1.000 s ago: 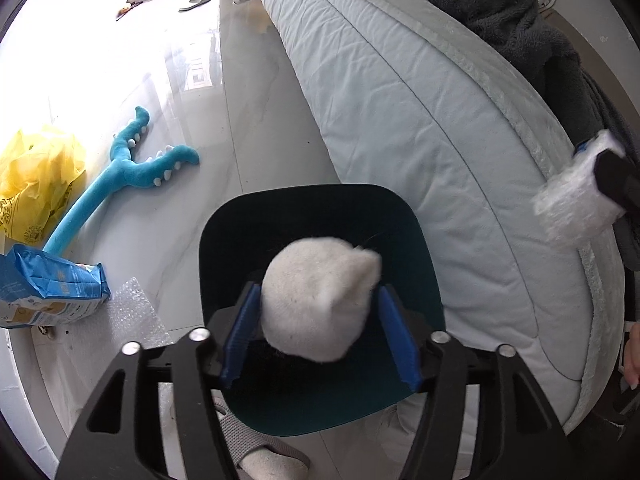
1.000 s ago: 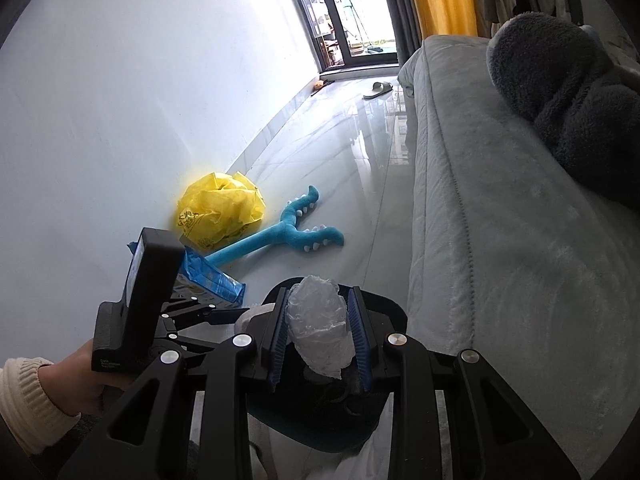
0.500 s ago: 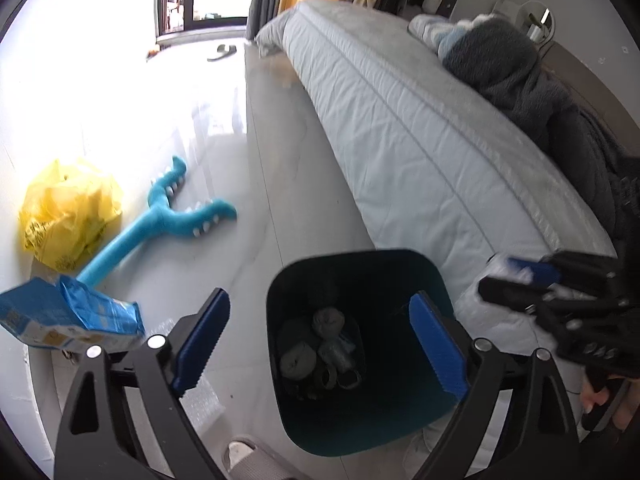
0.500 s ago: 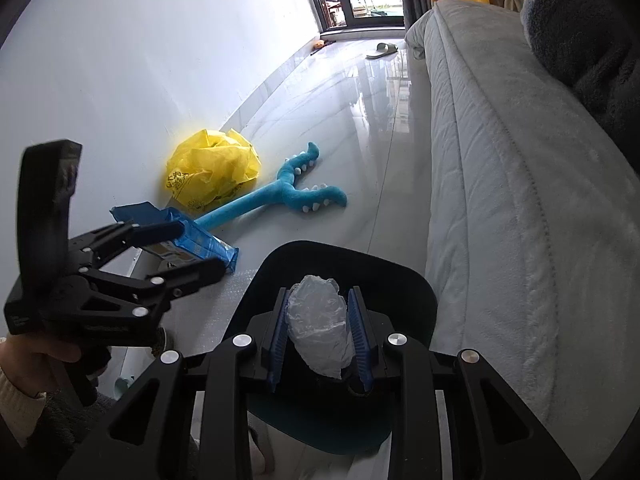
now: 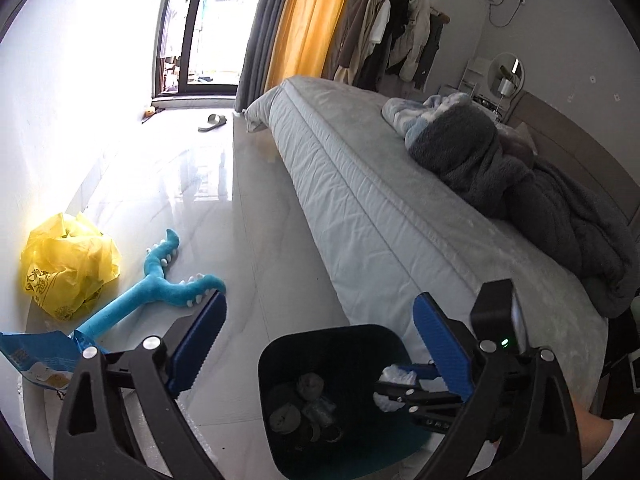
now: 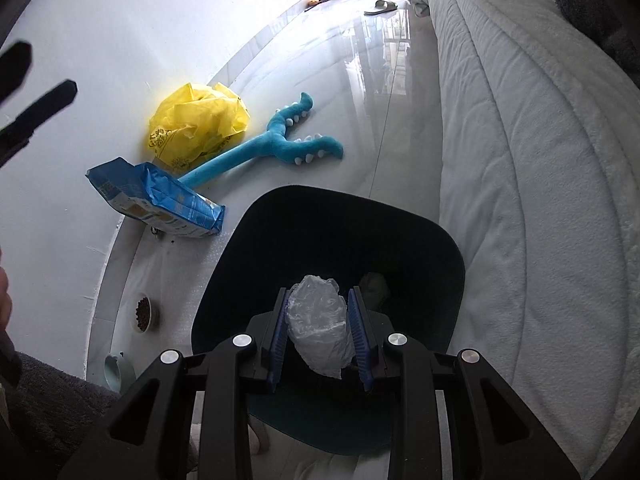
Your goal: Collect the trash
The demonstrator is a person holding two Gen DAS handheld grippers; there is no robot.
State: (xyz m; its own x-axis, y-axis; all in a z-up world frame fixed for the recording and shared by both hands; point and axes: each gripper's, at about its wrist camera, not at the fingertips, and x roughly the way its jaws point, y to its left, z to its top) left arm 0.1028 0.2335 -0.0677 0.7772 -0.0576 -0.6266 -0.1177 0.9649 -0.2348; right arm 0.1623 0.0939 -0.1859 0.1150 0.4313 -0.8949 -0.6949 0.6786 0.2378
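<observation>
Beside the bed (image 5: 380, 216), a dark bin (image 6: 248, 264) stands on the glossy floor. Over it, the right gripper (image 6: 318, 332) clamps a crumpled plastic wad (image 6: 318, 328). The left gripper (image 5: 320, 336) has just been opening and gapes empty.

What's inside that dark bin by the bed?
The dark plastic bin holds several crumpled grey wads on its floor. The right gripper covers part of the inside; anything beneath the wads stays hidden.

A crumpled clear plastic wad (image 6: 318, 326) hangs right over the dark open bin (image 6: 448, 256), which has small scraps (image 5: 308, 408) inside.
</observation>
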